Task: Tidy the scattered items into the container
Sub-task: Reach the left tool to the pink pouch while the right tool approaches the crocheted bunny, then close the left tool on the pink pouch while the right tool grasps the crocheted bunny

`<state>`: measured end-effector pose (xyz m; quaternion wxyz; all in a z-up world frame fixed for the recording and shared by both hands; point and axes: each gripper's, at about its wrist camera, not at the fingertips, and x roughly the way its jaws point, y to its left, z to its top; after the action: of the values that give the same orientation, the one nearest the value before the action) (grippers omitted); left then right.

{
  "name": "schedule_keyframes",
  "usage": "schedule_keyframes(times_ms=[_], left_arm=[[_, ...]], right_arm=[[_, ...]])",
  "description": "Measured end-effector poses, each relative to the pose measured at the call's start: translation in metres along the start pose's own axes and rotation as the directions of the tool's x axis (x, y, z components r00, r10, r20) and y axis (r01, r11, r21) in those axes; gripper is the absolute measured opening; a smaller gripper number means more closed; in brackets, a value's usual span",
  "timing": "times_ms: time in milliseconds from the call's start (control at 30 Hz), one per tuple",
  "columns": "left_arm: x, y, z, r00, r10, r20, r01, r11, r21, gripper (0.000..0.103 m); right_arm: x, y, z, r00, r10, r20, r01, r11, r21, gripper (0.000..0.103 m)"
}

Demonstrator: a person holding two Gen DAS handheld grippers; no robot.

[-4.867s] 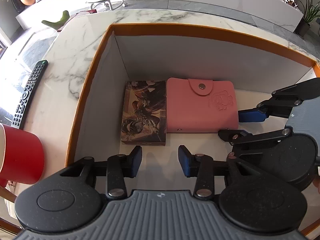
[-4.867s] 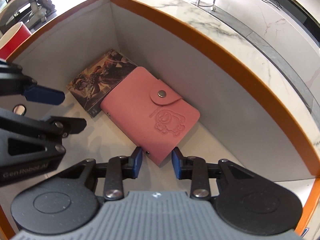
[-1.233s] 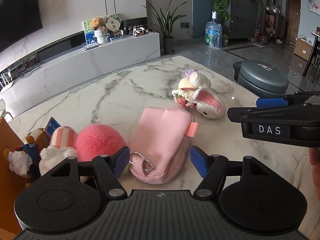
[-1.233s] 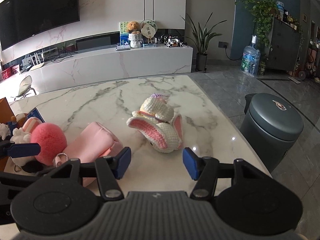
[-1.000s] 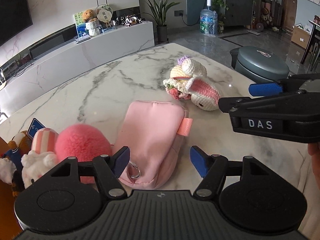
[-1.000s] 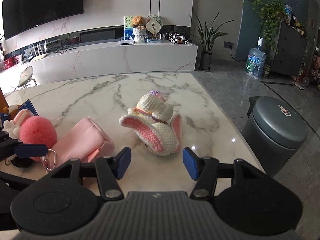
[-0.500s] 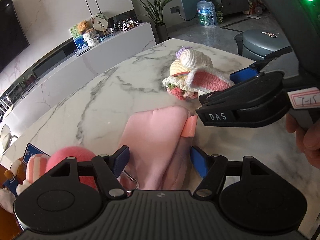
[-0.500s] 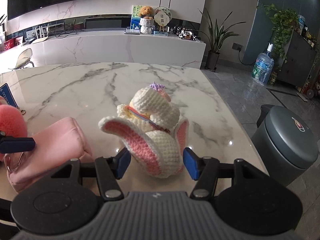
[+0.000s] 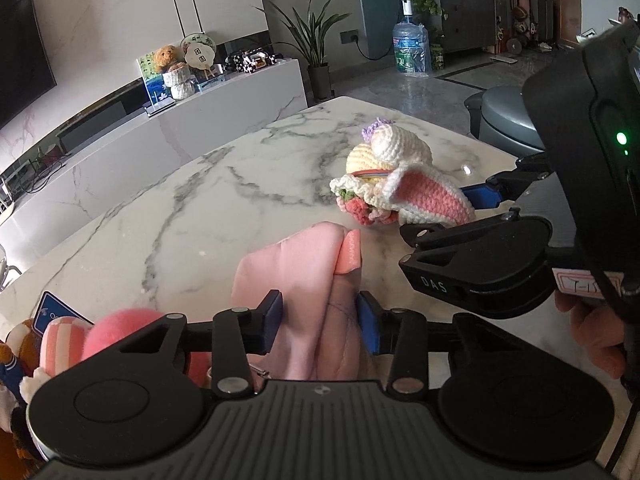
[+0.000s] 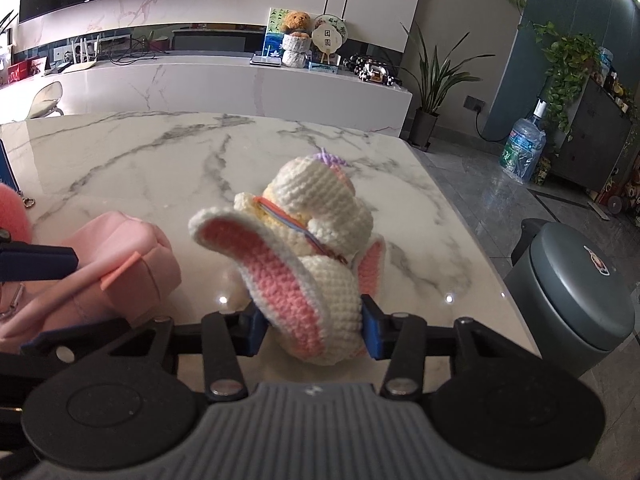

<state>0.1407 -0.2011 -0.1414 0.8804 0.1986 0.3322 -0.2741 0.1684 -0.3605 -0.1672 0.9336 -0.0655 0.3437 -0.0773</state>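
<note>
A soft pink pouch [image 9: 288, 272] lies on the marble table [image 9: 192, 208]. My left gripper [image 9: 320, 324] has it between its blue pads; the jaws are closing and the fabric bunches up between them. To its right sits a crocheted white-and-pink bunny [image 10: 316, 216], also seen in the left wrist view [image 9: 392, 176]. My right gripper [image 10: 312, 330] straddles the bunny's near end, jaws closing, both pads against the yarn. One pink ear hides part of the left pad. The container is out of view.
A pink pompom [image 9: 120, 328], a striped plush [image 9: 56, 336] and a blue tag [image 9: 52, 312] crowd the table's left. A grey lidded bin [image 10: 572, 280] stands on the floor past the table's right edge. A hand [image 9: 592, 336] holds the right gripper's handle.
Both grippers moved forward and down over their items. The left jaws narrowed onto the pink pouch and bunched it; the right jaws narrowed around the bunny.
</note>
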Motion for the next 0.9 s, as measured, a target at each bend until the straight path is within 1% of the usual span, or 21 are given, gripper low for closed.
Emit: schedule_keyframes(times_ms=[167,300,400,500,733,900], left_arm=[[-0.011,0.003,-0.004,1.0,-0.019,-0.004,0.019,1.0,-0.018,0.039],[-0.024,0.007,-0.006,0.999,-0.035,0.001,0.035,0.999,-0.037,0.034],[-0.037,0.01,-0.009,0.999,-0.048,0.003,0.048,0.997,-0.068,0.033],[-0.05,0.013,-0.013,0.999,-0.046,0.012,0.047,0.994,-0.094,0.033],[-0.093,0.015,-0.013,0.996,-0.014,0.087,0.022,0.995,-0.095,0.033],[-0.123,0.02,-0.009,0.989,0.018,0.146,-0.002,0.994,-0.112,0.033]], right_arm=[[-0.013,-0.003,-0.003,0.999,0.015,-0.031,-0.014,0.999,0.032,0.047],[-0.031,-0.007,-0.003,0.998,0.031,-0.051,-0.026,0.996,0.084,0.047],[-0.05,-0.01,-0.004,0.996,0.063,-0.06,-0.054,0.988,0.146,0.047],[-0.07,-0.007,-0.008,0.995,0.082,-0.059,-0.071,0.983,0.172,0.047],[-0.111,0.002,-0.013,0.995,0.093,-0.03,-0.087,0.983,0.164,0.046],[-0.142,0.008,-0.007,0.995,0.093,0.02,-0.095,0.985,0.147,0.047]])
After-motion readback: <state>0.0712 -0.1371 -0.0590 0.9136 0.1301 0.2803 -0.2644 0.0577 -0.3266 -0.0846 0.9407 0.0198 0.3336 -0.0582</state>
